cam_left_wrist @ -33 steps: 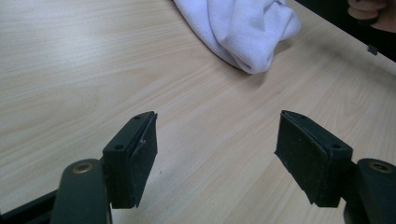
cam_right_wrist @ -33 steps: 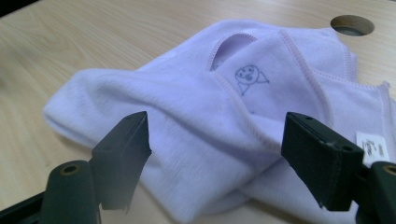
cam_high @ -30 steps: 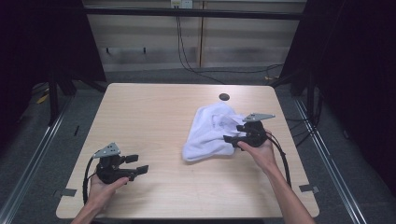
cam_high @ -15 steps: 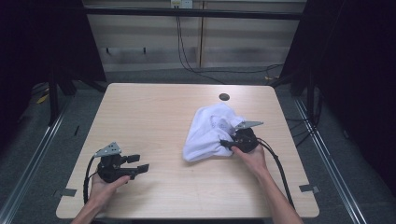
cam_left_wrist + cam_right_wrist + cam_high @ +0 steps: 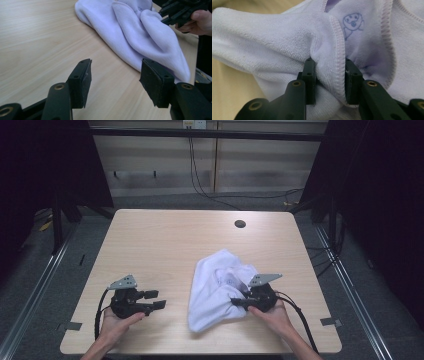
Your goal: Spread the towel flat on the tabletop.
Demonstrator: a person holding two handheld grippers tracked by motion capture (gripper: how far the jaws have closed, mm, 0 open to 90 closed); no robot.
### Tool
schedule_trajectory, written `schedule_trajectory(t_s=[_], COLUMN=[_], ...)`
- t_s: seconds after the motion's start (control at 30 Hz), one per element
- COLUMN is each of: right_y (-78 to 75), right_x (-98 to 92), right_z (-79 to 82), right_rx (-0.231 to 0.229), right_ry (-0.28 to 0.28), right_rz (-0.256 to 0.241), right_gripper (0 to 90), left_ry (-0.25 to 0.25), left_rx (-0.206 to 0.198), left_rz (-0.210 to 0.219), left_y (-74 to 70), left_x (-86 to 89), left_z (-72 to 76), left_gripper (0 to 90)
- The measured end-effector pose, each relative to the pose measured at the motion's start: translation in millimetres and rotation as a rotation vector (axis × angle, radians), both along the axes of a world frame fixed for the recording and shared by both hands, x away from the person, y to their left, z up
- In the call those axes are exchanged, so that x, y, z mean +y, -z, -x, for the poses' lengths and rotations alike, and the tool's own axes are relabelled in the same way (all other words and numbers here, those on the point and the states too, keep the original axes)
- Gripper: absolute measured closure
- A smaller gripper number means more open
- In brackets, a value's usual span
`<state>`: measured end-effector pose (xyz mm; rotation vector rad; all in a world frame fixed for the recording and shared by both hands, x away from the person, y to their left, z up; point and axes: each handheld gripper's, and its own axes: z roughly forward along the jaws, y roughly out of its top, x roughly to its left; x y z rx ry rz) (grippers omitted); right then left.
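A crumpled white towel [image 5: 220,287] lies on the wooden table [image 5: 165,245], right of centre near the front. My right gripper [image 5: 236,302] is shut on a bunched, stitched hem of the towel [image 5: 329,65], with a small blue drawing printed just above the pinch. My left gripper [image 5: 155,300] rests low over the table at the front left, open, with nothing between its jaws. In the left gripper view the towel [image 5: 140,32] lies ahead and to the right, and the right gripper [image 5: 182,11] shows at the far corner held by a hand.
A round cable hole [image 5: 240,224] sits near the table's far edge. Metal rails and floor cables run around the table. Bare tabletop stretches across the left and far side.
My right gripper has pulled the towel toward the front edge of the table, stretching and dragging it nearer. The left gripper has stayed in place.
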<state>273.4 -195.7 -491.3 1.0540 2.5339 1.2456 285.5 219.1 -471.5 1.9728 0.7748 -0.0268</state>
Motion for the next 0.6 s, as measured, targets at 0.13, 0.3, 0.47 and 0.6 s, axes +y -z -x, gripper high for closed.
schedule_trajectory(t_s=[0.13, 0.3, 0.47, 0.6], right_y=[-3.8, -19.8, -47.7, -47.3], right_x=[-0.6, -11.4, -22.6, -10.3], right_z=[26.8, 42.7, 31.7, 10.2], right_rx=[0.007, -0.008, -0.065, -0.081], right_ry=[-0.046, -0.036, 0.006, 0.009], right_rz=[0.002, -0.056, -0.107, -0.092], right_gripper=[63.1, 56.7, 67.7, 67.5], left_ry=[0.045, 0.084, 0.148, 0.185], left_rx=[-0.017, -0.023, -0.012, 0.007], left_rz=[-0.007, 0.029, 0.022, 0.013], left_y=[-7.9, -19.3, -16.5, -7.7], left_x=[-10.5, -29.5, -68.7, -93.5], left_z=[3.4, -5.2, -21.3, -30.4], left_gripper=[44.9, 54.3, 66.3, 71.8])
